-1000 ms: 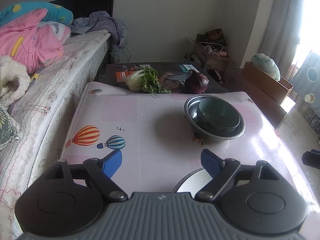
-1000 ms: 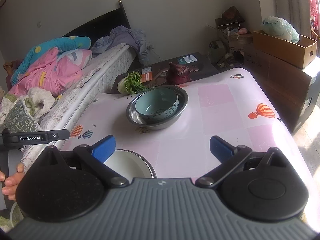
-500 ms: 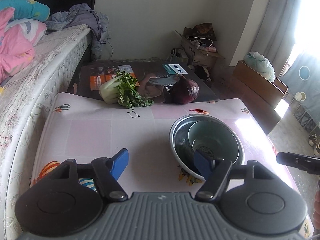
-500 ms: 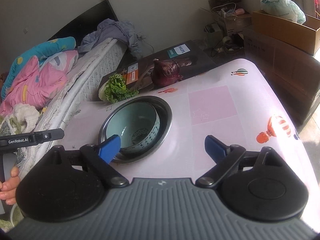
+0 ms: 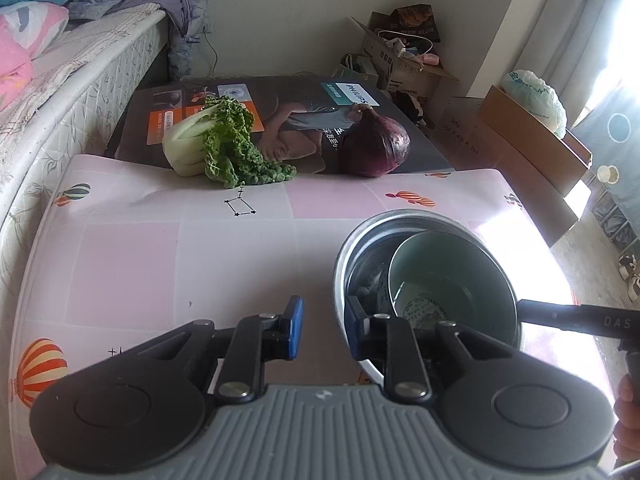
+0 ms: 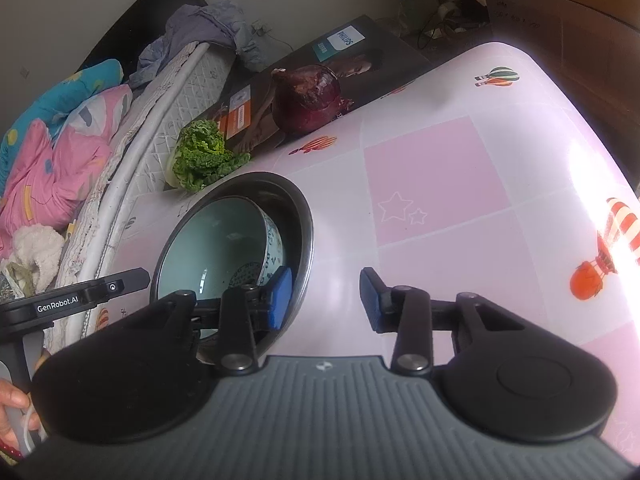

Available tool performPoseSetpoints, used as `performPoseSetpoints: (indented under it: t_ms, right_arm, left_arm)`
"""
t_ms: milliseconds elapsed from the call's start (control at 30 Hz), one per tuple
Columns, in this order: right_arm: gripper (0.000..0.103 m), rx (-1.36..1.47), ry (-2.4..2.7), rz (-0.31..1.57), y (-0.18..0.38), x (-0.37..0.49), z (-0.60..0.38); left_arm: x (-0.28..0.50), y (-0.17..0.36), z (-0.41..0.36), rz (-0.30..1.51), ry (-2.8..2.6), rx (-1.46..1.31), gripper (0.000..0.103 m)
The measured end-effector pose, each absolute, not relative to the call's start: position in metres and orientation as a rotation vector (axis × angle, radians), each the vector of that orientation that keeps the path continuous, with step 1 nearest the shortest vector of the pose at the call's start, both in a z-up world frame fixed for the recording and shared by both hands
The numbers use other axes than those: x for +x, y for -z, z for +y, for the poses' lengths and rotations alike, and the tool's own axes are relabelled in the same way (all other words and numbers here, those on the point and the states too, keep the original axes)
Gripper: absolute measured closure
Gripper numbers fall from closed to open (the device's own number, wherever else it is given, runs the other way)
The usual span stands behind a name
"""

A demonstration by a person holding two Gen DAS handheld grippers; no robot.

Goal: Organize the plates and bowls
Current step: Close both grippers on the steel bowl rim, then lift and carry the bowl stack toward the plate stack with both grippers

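A steel bowl [image 5: 384,228] stands on the pink table, with a pale green ceramic bowl [image 5: 452,276] inside it. My left gripper [image 5: 322,330] is open and straddles the steel bowl's left rim, one finger inside and one outside. My right gripper [image 6: 326,296] is open and straddles the steel bowl's [image 6: 298,208] right rim, its left finger between the steel wall and the ceramic bowl [image 6: 216,240]. Neither jaw presses on the rim.
A leafy cabbage [image 5: 216,144] and a purple onion [image 5: 376,146] lie at the table's far edge beside a dark Philips box [image 5: 280,108]. A bed [image 5: 60,80] runs along the left. Cardboard boxes [image 5: 532,140] stand on the right.
Both grippers moved forward and down to the stacked bowls and narrowed their jaws around the steel bowl's opposite rims. The white plate near the front edge has left view.
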State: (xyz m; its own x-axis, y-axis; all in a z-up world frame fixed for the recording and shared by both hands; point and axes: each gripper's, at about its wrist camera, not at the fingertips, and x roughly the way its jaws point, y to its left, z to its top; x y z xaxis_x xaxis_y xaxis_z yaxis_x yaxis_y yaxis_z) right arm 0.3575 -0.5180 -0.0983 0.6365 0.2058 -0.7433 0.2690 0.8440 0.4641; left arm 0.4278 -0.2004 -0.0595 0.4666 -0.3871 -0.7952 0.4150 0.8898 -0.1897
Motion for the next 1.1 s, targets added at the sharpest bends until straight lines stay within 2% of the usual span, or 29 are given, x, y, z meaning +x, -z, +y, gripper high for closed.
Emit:
performPoseSetpoints:
  t_ms: [167, 333, 667, 833, 1100]
  right_arm:
    - [0.076, 0.561, 0.029, 0.918, 0.099, 0.368, -0.512]
    - [0.082, 0.566, 0.023, 0.956, 0.105, 0.381, -0.509]
    - [0.084, 0.568, 0.027, 0.992, 0.118, 0.396, -0.503]
    - [0.093, 0.587, 0.019, 0.990, 0.122, 0.399, -0.501]
    - [0.093, 0.611, 0.005, 0.985, 0.122, 0.397, -0.502]
  left_arm:
    - [0.433, 0.063, -0.204, 0.982, 0.507, 0.017, 0.085]
    - [0.439, 0.067, -0.209, 1.013, 0.509, 0.014, 0.086]
    - [0.451, 0.083, -0.211, 1.087, 0.511, -0.043, 0.086]
    - [0.455, 0.090, -0.213, 1.118, 0.526, -0.077, 0.091]
    - [0.455, 0.088, -0.214, 1.133, 0.522, -0.063, 0.091]
